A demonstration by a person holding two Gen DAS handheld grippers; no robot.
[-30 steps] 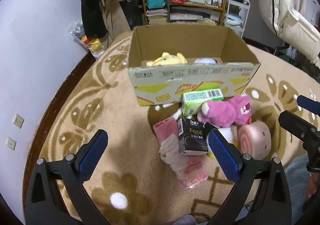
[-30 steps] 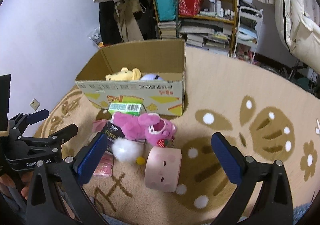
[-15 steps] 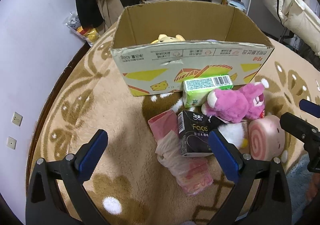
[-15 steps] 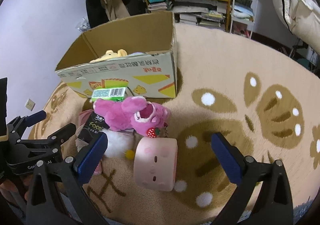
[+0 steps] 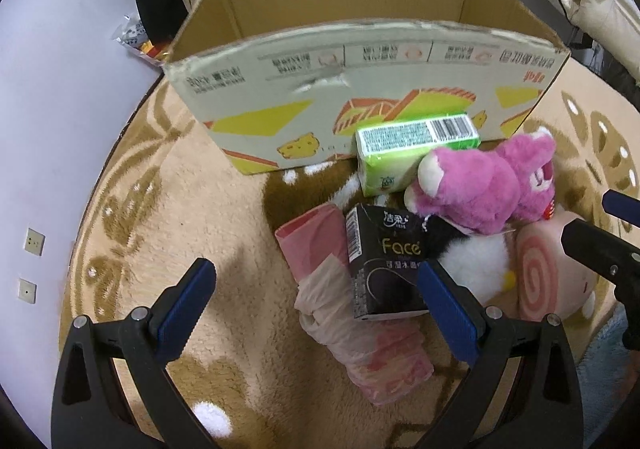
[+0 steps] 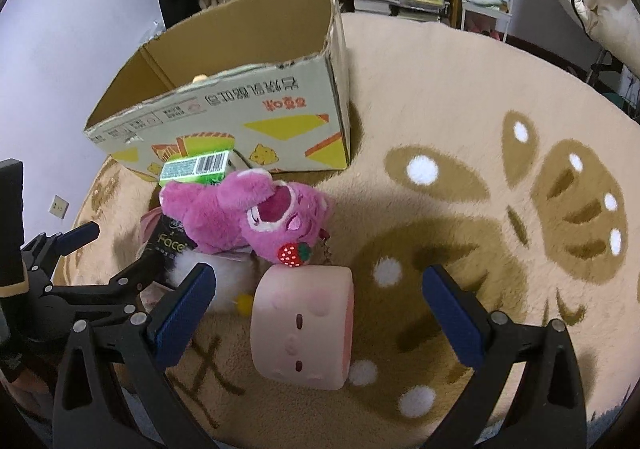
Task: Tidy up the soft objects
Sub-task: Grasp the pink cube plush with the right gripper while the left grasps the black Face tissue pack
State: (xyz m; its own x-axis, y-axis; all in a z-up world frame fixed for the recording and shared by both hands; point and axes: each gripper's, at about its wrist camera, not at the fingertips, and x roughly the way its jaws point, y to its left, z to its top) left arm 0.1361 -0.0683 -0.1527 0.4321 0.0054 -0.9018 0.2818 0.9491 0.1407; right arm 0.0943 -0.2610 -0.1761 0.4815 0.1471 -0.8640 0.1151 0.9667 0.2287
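The pile of soft things lies on the rug just in front of the cardboard box, and both tools face it with nothing in their grip. The right gripper has its fingers spread wide, and the pink roll-shaped cushion sits squarely between them, close in, its round end toward the left tool and its long axis running across the gap from one finger to the other. That makes it the nearest thing to grab, and the right hand is plainly the better placed; closing across it would likely press on its two flat ends.

The left gripper is also spread open. The black tissue pack lies ahead of its right finger, resting on a pink bag that stretches toward the camera. Beyond them the pink plush bear lies on its side, touching a white fluffy toy and leaning against the green tissue pack, which stands against the box wall. The box opening is straight ahead of both tools, beyond the pile.
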